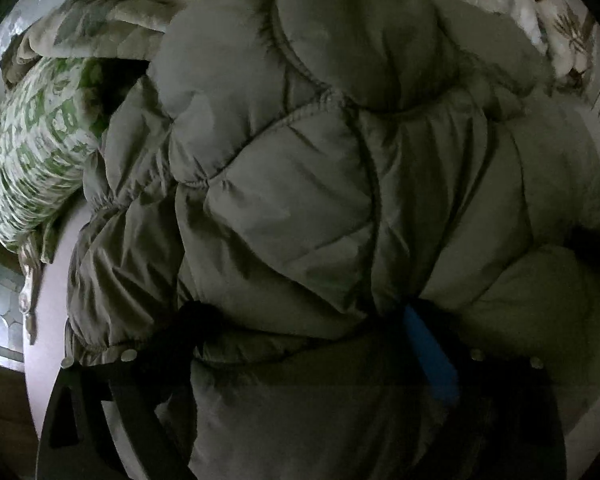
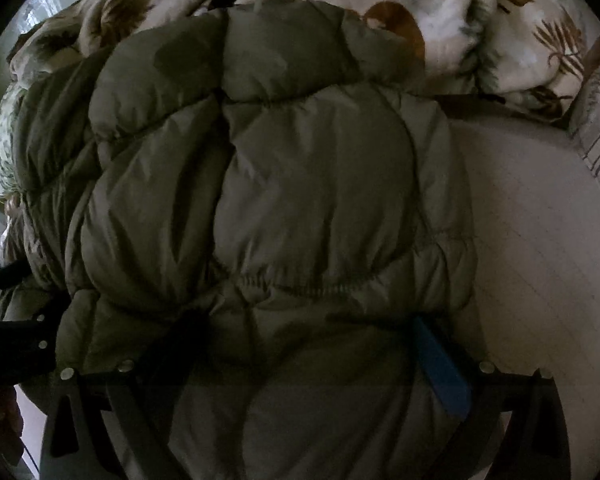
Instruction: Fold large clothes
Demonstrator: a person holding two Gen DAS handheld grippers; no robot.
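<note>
Each hand-held gripper (image 1: pixel 300 320) (image 2: pixel 312 336) — black frame, silver screws, one blue finger pad.

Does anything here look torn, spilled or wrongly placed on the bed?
Nothing looks torn or spilled. The olive puffer jacket lies bunched, not flat, and its far edge overlaps the leaf-print blanket and crowds the green patterned pillow. The pictures are dim, so small damage could be missed.

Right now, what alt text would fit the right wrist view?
A puffy olive jacket fills the frame, bulging between the right gripper's two wide-set fingers, one with a blue pad. It lies on a pale sheet, with a leaf-print quilt bunched behind it.
</note>
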